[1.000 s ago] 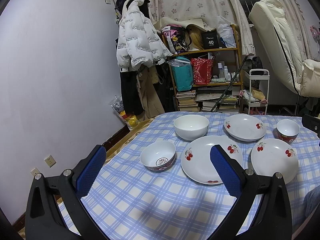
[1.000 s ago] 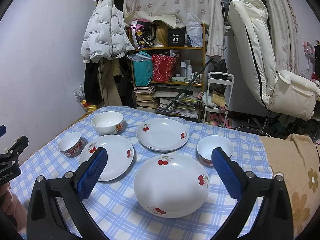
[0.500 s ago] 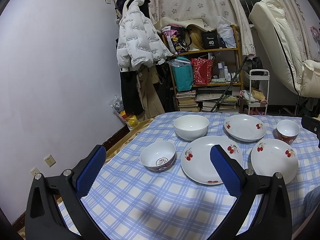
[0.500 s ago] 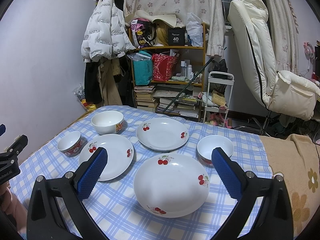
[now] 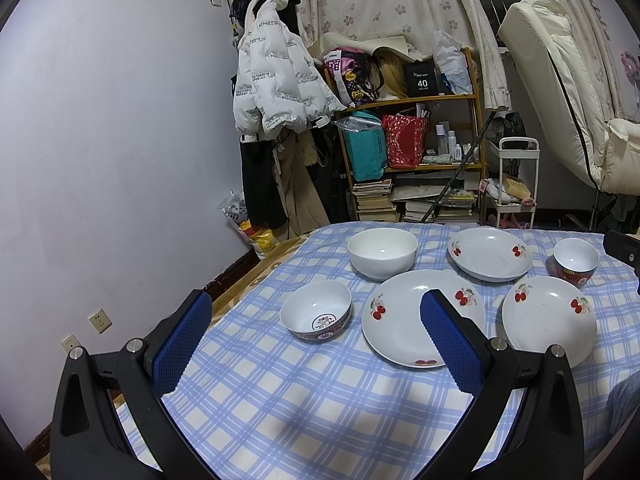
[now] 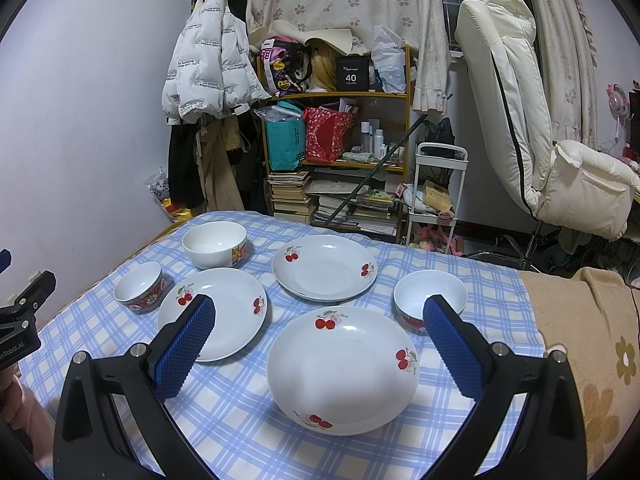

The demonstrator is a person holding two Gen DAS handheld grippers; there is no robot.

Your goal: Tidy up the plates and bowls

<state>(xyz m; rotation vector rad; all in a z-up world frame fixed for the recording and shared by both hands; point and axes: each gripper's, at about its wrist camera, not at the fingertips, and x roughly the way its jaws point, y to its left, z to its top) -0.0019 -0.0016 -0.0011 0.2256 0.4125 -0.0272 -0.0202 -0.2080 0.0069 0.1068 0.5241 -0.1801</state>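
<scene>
Three white cherry-print plates lie on the blue checked tablecloth (image 6: 240, 412): a near plate (image 6: 343, 368), a left plate (image 6: 218, 312) and a far plate (image 6: 325, 266). A large white bowl (image 6: 215, 243) stands at the back left, a small red-patterned bowl (image 6: 139, 286) at the left, another small bowl (image 6: 424, 294) at the right. My right gripper (image 6: 320, 344) hovers open over the near plate, holding nothing. My left gripper (image 5: 316, 336) is open above the table's left part, nearest the small patterned bowl (image 5: 316, 314) and the left plate (image 5: 404, 312).
Beyond the table stand a cluttered wooden shelf (image 6: 336, 136), a white jacket (image 6: 212, 68) hanging on the wall, a small white cart (image 6: 438, 188) and a cream recliner (image 6: 532, 128). A tan flowered blanket (image 6: 588, 340) covers the table's right end. The wall (image 5: 100, 140) is close on the left.
</scene>
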